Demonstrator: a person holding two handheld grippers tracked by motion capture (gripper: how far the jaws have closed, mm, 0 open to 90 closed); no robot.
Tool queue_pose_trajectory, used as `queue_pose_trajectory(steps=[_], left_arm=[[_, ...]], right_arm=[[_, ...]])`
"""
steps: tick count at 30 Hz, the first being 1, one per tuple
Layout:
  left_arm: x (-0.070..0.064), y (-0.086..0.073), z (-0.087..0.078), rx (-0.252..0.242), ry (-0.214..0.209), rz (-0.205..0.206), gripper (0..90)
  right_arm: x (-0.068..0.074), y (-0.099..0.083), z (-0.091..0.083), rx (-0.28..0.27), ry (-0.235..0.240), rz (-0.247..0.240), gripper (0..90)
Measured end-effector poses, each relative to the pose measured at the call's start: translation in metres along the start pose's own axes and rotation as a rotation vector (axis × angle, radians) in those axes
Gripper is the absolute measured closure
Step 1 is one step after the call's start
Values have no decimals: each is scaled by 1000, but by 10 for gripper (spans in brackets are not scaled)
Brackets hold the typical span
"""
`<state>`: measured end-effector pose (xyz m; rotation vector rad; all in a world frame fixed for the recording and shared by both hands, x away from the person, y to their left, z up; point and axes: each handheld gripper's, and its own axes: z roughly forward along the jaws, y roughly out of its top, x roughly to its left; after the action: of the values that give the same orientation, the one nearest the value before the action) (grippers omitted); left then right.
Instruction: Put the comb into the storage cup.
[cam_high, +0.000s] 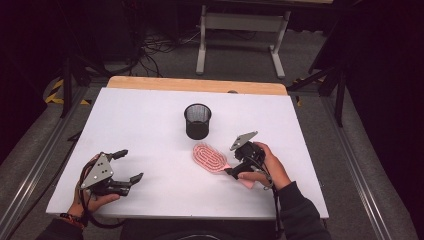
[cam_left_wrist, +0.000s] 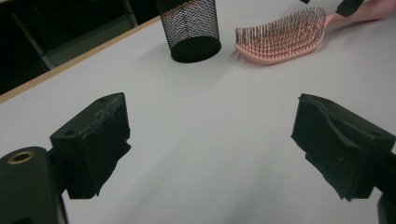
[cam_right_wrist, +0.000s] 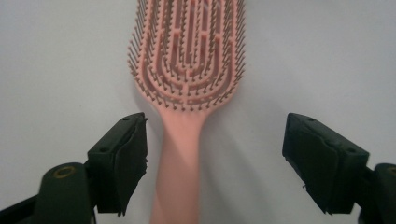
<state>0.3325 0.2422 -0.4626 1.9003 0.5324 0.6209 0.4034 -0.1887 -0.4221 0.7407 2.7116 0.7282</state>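
The right tool (cam_high: 235, 171) is down at the brush (cam_high: 210, 158), jaws spread wide with the pink handle running up between them — nearer one jaw than the other, and as far as I can tell touching neither. Nothing is gripped yet. The brush lies flat on the desk (cam_high: 150, 130), bristles up, a little toward the right edge from the middle, its head pointing at the cup (cam_high: 197, 121) and its handle toward the near right corner.

The cup, black mesh, stands upright just beyond the brush head, toward the far edge, and I see nothing in it. If the brush is meant to end up in there, which is my guess, almost everything is left: close on the handle, lift, tip the brush upright and lower it in.

The left tool (cam_high: 125, 165) rests by the near left corner, well apart from both things — its jaws also wide and holding nothing, pointed across the bare desk toward the cup.

So the approach looks done, and the grasp itself has not begun.
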Motion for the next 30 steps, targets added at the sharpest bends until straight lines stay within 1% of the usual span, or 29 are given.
queue_pose_trajectory(steps=[1, 2, 3, 4, 5, 6, 7, 8, 9, 11, 12, 13, 15, 16, 19, 20, 21, 22, 23, 24, 26, 28, 30], left_arm=[[0, 0, 1, 2, -1, 0, 117], [0, 0, 1, 2, -1, 0, 115], [0, 0, 1, 4, -1, 1, 115], [0, 0, 1, 6, 0, 2, 115], [0, 0, 1, 5, 1, 1, 114], [0, 0, 1, 4, 0, -2, 113], [0, 0, 1, 4, 3, 0, 113], [0, 0, 1, 2, 3, -3, 113], [0, 0, 1, 0, 2, -5, 113], [0, 0, 1, -1, 6, -1, 114], [0, 0, 1, -2, 5, -3, 115], [0, 0, 1, 0, 5, -4, 115], [0, -1, 1, 2, 2, -8, 115], [0, -1, 1, 2, 4, -4, 115], [0, -1, 1, 0, 1, -8, 116], [0, -1, 2, 2, 1, -7, 116], [0, -1, 2, 2, 1, -7, 116], [0, -1, 2, 2, 1, -7, 116], [0, -1, 2, 3, 1, -6, 116], [0, -1, 2, 2, 0, -6, 116], [0, 0, 2, 1, -1, -6, 116], [0, 0, 2, -1, 0, -8, 116], [-1, 0, 2, -1, -1, -10, 116]], right_arm=[[1, 1, 2, 23, 15, 0, 210], [3, 3, 6, 60, 23, -9, 208], [3, 3, 6, 60, 23, -9, 208], [4, 5, 8, 79, 16, -13, 208], [5, 7, 12, 117, 35, -19, 222], [5, 8, 14, 131, 43, -20, 233], [5, 8, 14, 131, 43, -20, 233], [4, 10, 16, 141, 46, -14, 263], [5, 11, 18, 157, 48, -18, 302], [5, 13, 19, 178, 48, -30, 373], [6, 14, 20, 181, 56, -37, 406], [5, 15, 21, 187, 71, -47, 456], [5, 16, 22, 194, 77, -50, 549], [4, 17, 24, 213, 74, -58, 575], [5, 19, 25, 214, 77, -56, 599], [6, 21, 26, 221, 75, -66, 614], [6, 21, 26, 221, 75, -66, 614], [7, 22, 26, 225, 71, -62, 623], [8, 21, 26, 224, 70, -58, 657], [8, 21, 26, 224, 70, -58, 657], [9, 20, 26, 207, 63, -57, 686], [10, 19, 25, 203, 64, -62, 693], [10, 17, 25, 183, 67, -69, 695]])
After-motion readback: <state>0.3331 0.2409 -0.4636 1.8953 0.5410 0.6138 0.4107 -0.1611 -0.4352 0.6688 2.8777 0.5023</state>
